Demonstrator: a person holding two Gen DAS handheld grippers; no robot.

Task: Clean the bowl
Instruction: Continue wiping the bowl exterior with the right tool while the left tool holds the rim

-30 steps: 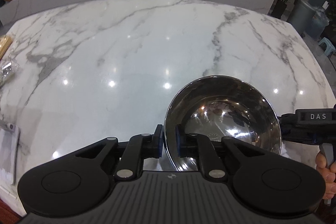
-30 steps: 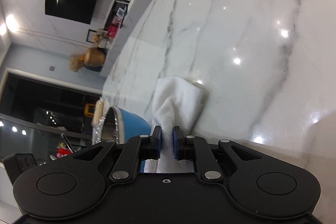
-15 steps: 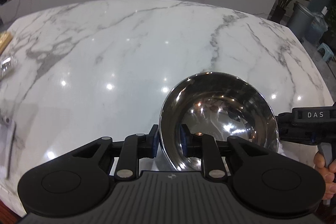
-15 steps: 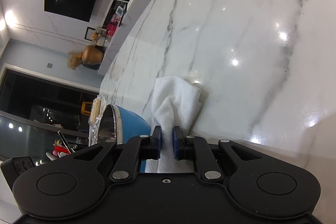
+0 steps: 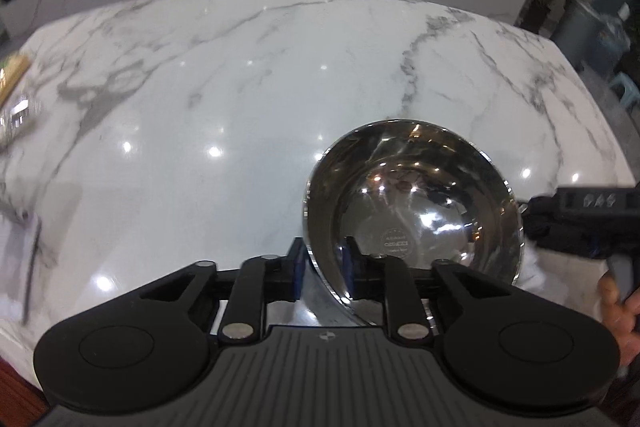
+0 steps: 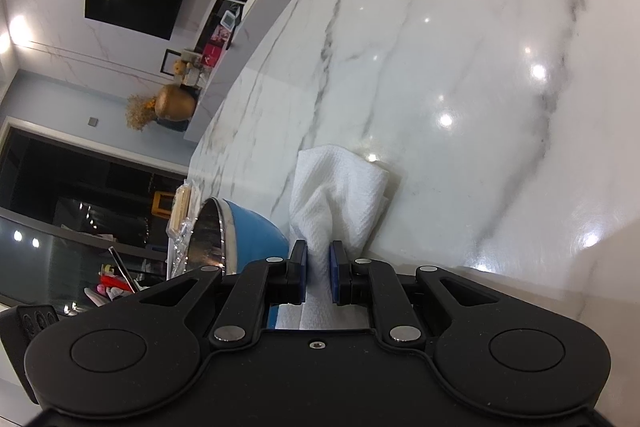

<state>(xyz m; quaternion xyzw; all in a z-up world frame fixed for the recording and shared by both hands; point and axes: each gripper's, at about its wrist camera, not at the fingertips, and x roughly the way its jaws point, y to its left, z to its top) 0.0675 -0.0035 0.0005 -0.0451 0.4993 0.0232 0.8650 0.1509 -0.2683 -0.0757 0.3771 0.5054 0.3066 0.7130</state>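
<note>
Left wrist view, from left to right: at the far left edge of the white marble table (image 5: 240, 99), a few blurred things are cut off by the frame and cannot be identified. The left gripper (image 5: 323, 269) sits near the bottom centre, its two blue-padded fingers clamped on the near-left rim of the bowl (image 5: 416, 203), one finger outside the wall and one inside. The bowl is shiny steel inside, tilted so its opening faces the camera, and it hangs over the near right part of the table. Its near edge is hidden behind the gripper body. At the right edge, a hand (image 5: 622, 311) holds the black handle of the other tool; only the fingers show.

Right wrist view, from left to right: the bowl (image 6: 248, 239) appears low on the left, its outside blue, partly hidden by the gripper's black body. The right gripper (image 6: 318, 259) is closed on a white cloth (image 6: 340, 195), which bunches between the blue pads and spreads forward onto the marble. Whether the cloth touches the bowl cannot be seen.
</note>
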